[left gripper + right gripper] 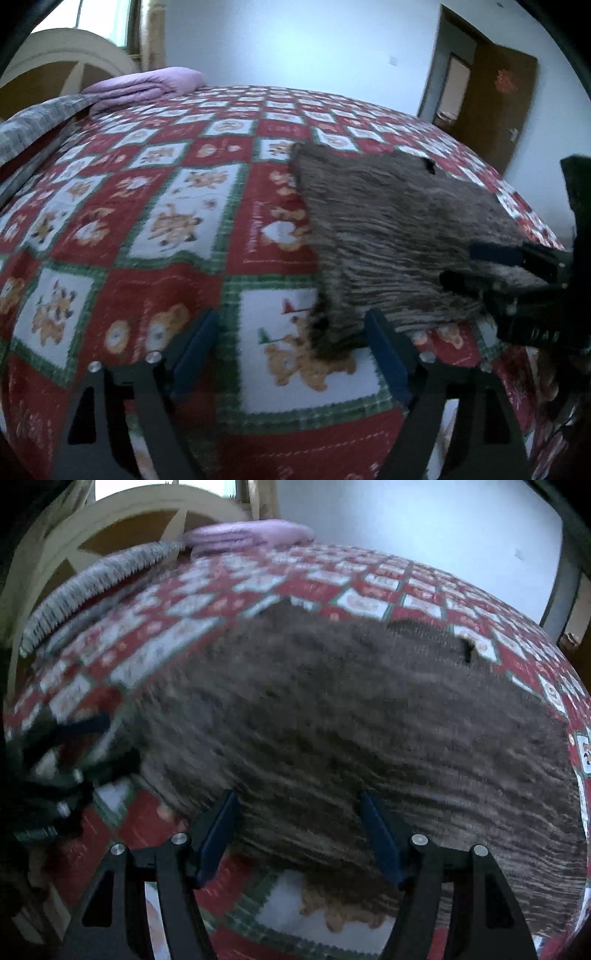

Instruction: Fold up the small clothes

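On the bed point(122, 229), brown garment point(388, 236) lies flat; left gripper point(295, 354) and right gripper point(299, 834) gape empty. Next: grasp its six-o'clock edge.

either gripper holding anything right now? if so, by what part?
Nothing held. Left gripper and right gripper are both open, each over the near edge of the brown striped garment lying on the bedspread.

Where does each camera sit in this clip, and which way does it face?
Left wrist: on the left gripper, jaws open, looking across the quilted bed toward the headboard; the right gripper shows at right, over the grey-brown garment.
Right wrist: on the right gripper, jaws open, low over the garment; the left gripper shows at left.
Shared: bed, garment, purple folded blanket.
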Motion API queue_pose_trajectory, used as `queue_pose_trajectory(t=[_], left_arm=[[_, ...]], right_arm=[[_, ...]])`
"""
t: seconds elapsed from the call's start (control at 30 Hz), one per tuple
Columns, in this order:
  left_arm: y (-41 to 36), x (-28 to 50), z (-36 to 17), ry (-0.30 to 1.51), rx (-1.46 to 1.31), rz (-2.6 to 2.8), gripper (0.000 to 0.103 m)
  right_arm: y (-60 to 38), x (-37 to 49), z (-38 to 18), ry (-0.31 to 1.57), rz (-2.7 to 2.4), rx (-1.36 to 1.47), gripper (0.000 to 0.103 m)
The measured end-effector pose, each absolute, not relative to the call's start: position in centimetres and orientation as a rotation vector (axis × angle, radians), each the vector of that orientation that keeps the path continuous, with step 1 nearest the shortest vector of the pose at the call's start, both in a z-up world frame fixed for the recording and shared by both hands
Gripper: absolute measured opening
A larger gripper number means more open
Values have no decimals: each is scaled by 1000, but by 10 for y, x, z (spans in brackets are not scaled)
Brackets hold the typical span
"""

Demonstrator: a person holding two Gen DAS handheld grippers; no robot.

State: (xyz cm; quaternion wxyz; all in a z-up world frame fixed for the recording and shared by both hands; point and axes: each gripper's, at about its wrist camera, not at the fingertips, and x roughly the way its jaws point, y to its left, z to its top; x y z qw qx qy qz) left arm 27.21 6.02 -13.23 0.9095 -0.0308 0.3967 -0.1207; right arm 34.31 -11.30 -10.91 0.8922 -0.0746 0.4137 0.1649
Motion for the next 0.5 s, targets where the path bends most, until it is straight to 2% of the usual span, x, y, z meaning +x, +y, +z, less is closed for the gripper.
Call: queue_pose_trajectory(t=[0.13, 0.27, 0.5], left_arm=[[90, 267, -127, 802, -124, -198, 89], [115, 271, -126, 815, -136, -154, 89], [124, 296, -115, 824, -148, -170, 89]], right_arm=[[-82, 348, -101, 786, 431, -177, 69], [-58, 353, -130, 918, 514, -155, 69], [-41, 309, -128, 866, 571, -274, 69]])
